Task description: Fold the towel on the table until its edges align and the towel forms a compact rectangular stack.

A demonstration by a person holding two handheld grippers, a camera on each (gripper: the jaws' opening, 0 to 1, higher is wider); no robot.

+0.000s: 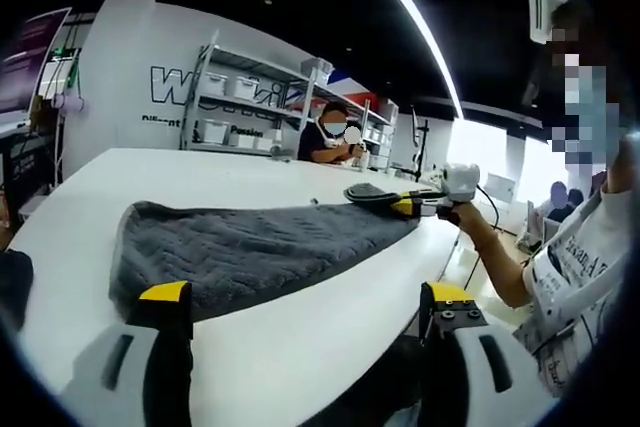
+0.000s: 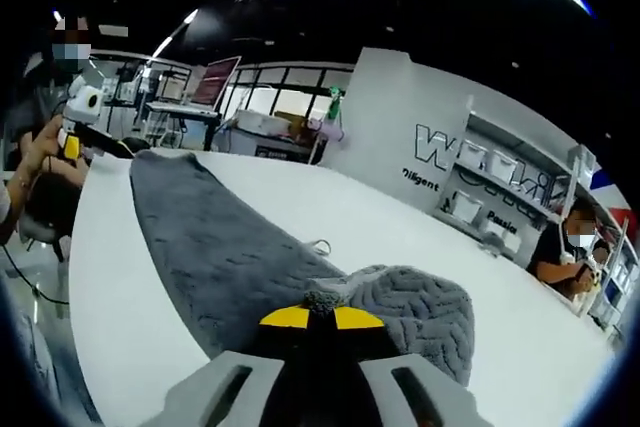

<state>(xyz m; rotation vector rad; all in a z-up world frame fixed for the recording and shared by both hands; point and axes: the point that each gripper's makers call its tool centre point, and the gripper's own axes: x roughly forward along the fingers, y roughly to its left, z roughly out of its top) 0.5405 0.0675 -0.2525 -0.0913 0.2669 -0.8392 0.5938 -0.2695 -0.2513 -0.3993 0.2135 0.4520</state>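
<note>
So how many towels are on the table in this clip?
1. A single grey towel lies stretched along the white table. The right gripper is shut on one end; the left gripper is open at the other end. Nothing suggests a second one.

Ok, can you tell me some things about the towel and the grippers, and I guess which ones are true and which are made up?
1. The grey textured towel lies on a white table. True.
2. The right gripper is shut on a corner of the towel. True.
3. The left gripper is shut on the towel. False: it is open, with the towel's edge lying beyond its yellow tips.
4. The towel is already a small neat stack. False: it lies stretched long, with only the end at the right gripper turned up.
5. The metal shelves by the wall hold white bins. True.
</note>
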